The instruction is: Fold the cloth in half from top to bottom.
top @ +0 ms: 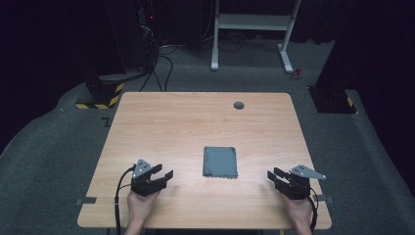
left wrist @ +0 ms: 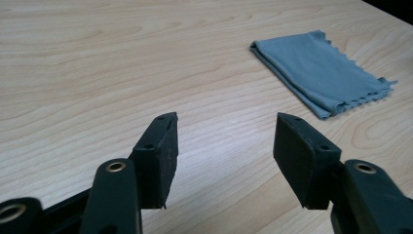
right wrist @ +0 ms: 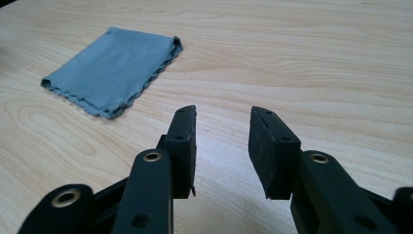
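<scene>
Black claws (top: pixel 166 175); brass-ringed screw holes; trailing cable.

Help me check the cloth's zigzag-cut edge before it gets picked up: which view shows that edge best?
The left gripper view: the folded grey cloth lies close, its zigzag edge and stacked layers sharp. The right gripper view shows the cloth and its wavy edge, less crisply. The high view gives its place between both grippers, but no edge detail.

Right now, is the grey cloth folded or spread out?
Folded. The cloth lies flat on the table, with doubled layers showing along its edge.
</scene>
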Demonstrator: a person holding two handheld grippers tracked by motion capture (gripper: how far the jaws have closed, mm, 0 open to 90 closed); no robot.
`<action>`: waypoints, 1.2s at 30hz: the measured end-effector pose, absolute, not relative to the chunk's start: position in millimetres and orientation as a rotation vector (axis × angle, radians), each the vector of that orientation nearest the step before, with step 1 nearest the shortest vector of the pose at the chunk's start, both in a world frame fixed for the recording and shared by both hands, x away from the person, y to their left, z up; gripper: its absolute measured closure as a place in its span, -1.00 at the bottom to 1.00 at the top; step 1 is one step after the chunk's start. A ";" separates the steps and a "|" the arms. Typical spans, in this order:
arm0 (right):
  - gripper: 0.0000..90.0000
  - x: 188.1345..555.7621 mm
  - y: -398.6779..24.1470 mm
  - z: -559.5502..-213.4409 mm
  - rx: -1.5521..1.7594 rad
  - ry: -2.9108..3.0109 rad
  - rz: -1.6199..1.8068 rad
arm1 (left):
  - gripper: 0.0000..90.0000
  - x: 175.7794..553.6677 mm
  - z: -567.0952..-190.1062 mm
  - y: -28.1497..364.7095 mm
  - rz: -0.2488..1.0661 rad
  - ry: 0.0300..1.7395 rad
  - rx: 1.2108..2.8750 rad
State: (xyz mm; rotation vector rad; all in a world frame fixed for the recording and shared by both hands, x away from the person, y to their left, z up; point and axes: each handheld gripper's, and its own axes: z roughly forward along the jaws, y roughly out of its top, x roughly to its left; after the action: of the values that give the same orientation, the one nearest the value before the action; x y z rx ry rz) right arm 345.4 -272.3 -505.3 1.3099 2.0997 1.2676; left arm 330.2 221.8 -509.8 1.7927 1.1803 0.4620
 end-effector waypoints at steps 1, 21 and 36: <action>0.40 345.4 -273.1 -505.8 1.307 2.099 1.262 | -0.06 330.1 -510.5 223.2 0.461 1.186 1.797; 0.34 338.3 -286.6 -515.9 1.348 2.100 1.125 | -0.08 324.7 -522.4 241.1 0.543 1.282 1.832; 0.12 342.8 -285.2 -520.6 1.341 2.113 0.974 | -0.11 331.0 -526.3 239.1 0.589 1.310 1.881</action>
State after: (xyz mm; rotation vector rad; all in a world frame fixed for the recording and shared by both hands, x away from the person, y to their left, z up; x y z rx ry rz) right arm 342.8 -285.2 -520.6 1.3405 2.1128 0.9741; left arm 331.0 239.1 -526.3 1.8811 1.3098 0.5891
